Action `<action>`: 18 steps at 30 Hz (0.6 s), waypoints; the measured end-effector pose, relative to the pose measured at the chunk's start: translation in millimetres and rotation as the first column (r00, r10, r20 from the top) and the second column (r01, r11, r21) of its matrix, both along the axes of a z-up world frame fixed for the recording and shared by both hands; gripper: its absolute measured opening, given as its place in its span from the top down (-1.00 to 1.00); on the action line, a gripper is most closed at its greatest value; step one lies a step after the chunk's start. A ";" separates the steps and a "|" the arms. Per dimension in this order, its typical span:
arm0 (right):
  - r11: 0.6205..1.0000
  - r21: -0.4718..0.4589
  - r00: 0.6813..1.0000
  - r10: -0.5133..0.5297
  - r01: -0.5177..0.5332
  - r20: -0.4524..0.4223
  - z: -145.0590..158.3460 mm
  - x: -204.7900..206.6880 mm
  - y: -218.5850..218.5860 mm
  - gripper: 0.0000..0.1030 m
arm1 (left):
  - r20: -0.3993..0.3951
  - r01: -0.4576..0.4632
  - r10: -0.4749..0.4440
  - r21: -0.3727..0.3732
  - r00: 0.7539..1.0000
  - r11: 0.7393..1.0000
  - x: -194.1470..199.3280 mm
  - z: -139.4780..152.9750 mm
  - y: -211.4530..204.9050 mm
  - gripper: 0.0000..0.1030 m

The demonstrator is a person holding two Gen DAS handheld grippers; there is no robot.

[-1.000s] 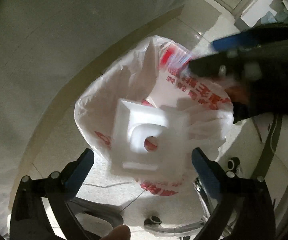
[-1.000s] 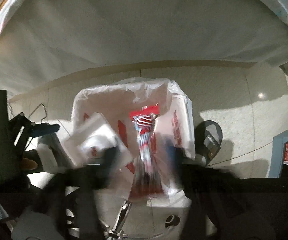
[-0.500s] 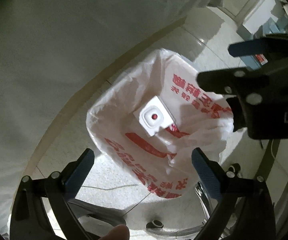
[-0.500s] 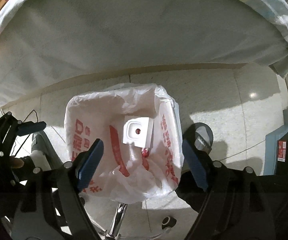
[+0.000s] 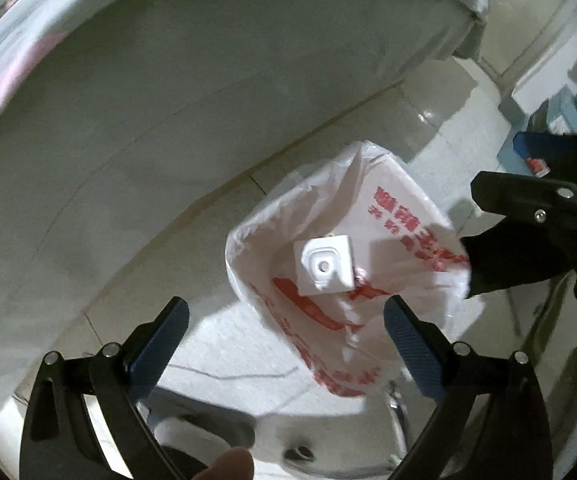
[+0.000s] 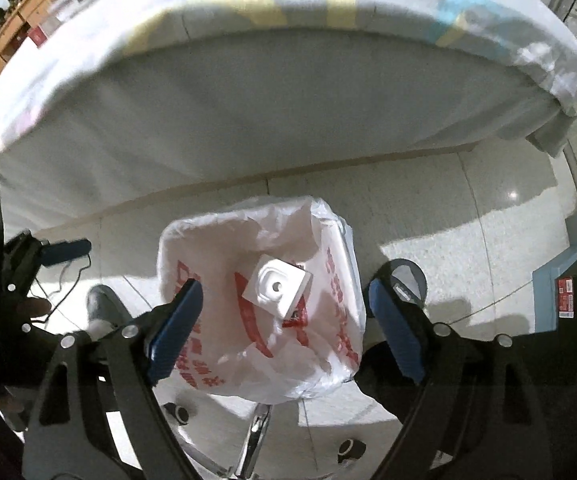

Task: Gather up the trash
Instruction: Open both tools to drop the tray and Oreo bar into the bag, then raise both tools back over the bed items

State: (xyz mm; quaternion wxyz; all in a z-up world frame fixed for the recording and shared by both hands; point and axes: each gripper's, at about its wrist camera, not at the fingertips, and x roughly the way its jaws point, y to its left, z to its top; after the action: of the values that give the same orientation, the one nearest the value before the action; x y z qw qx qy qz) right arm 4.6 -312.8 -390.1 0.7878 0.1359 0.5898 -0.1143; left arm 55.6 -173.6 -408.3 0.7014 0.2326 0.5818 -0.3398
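Observation:
A white plastic bag (image 5: 392, 220) (image 6: 216, 248) with red print stands open on the floor beside the bed. Inside it lies a white moulded foam piece (image 5: 324, 266) (image 6: 278, 284) with a round hole, and a bit of red wrapper (image 6: 294, 318) shows under it. My left gripper (image 5: 286, 328) hangs above the bag, open and empty. My right gripper (image 6: 282, 308) also hangs over the bag with nothing between its fingers, its jaws still opening. The right gripper (image 5: 536, 196) shows at the right edge of the left wrist view; the left gripper (image 6: 60, 252) shows at the left of the right wrist view.
A bed with a white sheet (image 5: 168, 100) (image 6: 268, 100) fills the far side. Chair base legs and castors (image 6: 256, 436) (image 5: 300, 452) lie under the bag. A blue box (image 6: 568, 288) stands at the right. A cable (image 6: 68, 280) runs across the tiled floor.
The foam piece and the red-striped wrapper dropped out of the grippers into the bag. Both grippers then rose away from the bag, which looks smaller now, and more of the bed shows.

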 end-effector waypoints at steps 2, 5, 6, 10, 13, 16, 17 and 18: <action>1.000 -0.005 1.000 -0.004 0.004 0.028 8.8 -0.4 2.1 -0.73 | 0.033 -0.007 0.008 -0.013 0.999 1.000 -1.4 9.1 5.3 -0.85; 1.000 -0.011 0.998 -0.001 0.001 0.068 19.1 1.5 5.6 -0.84 | 0.029 -0.024 0.026 -0.049 0.999 0.999 -0.3 20.4 10.3 -0.85; 1.000 -0.003 0.997 0.004 -0.004 0.080 22.3 2.0 7.4 -0.87 | 0.042 -0.020 0.023 -0.066 0.999 0.998 -1.0 26.6 10.0 -0.85; 1.000 -0.025 0.991 0.004 -0.001 0.130 39.6 1.4 8.1 -0.87 | 0.096 -0.015 0.027 -0.127 0.995 0.992 -1.1 55.2 10.9 -0.85; 0.998 -0.067 0.982 -0.006 0.019 0.188 63.0 1.6 6.5 -0.87 | 0.141 -0.043 0.069 -0.175 0.988 0.984 9.0 80.7 12.8 -0.85; 0.993 -0.119 0.965 0.015 0.017 0.263 92.0 5.9 6.7 -0.87 | 0.198 -0.089 0.137 -0.234 0.970 0.968 27.0 111.5 20.4 -0.85; 0.992 -0.123 0.960 0.015 0.020 0.278 100.1 7.7 6.2 -0.87 | 0.217 -0.113 0.171 -0.257 0.961 0.960 36.5 124.0 23.9 -0.85; 0.992 -0.127 0.955 0.014 0.025 0.297 111.3 12.0 4.7 -0.87 | 0.234 -0.134 0.202 -0.275 0.951 0.952 45.8 135.3 27.3 -0.85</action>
State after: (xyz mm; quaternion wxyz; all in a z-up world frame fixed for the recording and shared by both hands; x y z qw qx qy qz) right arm 16.6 -308.0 -278.8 0.8742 0.1020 0.4558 -0.1327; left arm 101.4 -146.3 -273.0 0.8221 0.1319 0.4541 -0.3171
